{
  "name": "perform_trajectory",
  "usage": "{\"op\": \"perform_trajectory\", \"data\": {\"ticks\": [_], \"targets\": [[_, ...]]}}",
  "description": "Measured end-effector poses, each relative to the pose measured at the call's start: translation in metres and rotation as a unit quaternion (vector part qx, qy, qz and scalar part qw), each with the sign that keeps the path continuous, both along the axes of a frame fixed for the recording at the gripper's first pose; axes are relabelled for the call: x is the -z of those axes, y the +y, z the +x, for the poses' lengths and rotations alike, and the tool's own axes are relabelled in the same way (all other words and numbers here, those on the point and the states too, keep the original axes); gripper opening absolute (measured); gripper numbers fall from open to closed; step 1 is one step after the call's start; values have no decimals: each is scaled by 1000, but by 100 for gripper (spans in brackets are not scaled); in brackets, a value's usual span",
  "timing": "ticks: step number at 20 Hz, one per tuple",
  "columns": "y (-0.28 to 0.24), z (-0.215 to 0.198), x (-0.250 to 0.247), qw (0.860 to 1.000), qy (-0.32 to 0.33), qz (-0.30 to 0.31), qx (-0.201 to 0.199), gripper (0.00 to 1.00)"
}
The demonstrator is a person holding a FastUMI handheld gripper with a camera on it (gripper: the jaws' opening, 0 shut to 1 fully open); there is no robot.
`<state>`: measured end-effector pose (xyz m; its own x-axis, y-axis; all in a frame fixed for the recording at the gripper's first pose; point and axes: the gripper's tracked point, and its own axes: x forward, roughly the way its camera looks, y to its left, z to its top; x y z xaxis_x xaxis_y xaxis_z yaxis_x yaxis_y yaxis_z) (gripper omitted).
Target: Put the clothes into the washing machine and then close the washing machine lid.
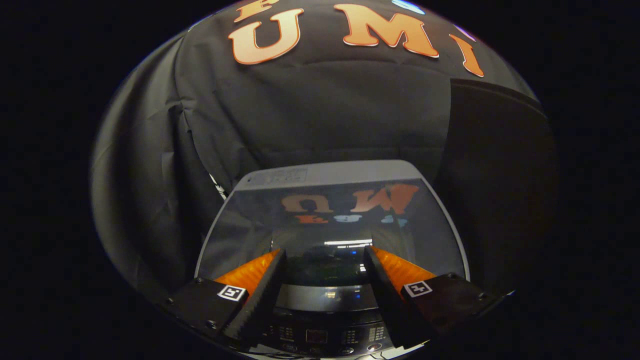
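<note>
Claw [325, 257] open, empty — over closed washing machine lid [330, 220]

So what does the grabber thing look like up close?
The gripper has two wedge-shaped fingers with ridged, toothy inner faces. Each finger sits on a dark block held by small screws, and each block wears a little white square sticker with a black pattern. The fingers stand apart, open, above the washing machine lid and its control panel.

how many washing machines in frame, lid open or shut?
1. Washing machine sits just ahead of the open fingers; its glass lid lies shut.
</note>
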<state>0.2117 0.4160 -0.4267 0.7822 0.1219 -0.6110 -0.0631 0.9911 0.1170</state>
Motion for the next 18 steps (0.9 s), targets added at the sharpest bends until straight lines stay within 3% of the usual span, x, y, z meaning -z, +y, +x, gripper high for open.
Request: {"op": "perform_trajectory", "data": {"ticks": [3,6,9,13,18], "targets": [[5,3,-28,1000,-24,12,-16,99],[-12,3,-102,996,-86,-2,-22,99],[-33,0,-183,986,-163,-12,-12,99],[-63,-35,-293,970,-242,-21,3,99],[-121,-67,-405,955,-288,-60,33,99]]}}
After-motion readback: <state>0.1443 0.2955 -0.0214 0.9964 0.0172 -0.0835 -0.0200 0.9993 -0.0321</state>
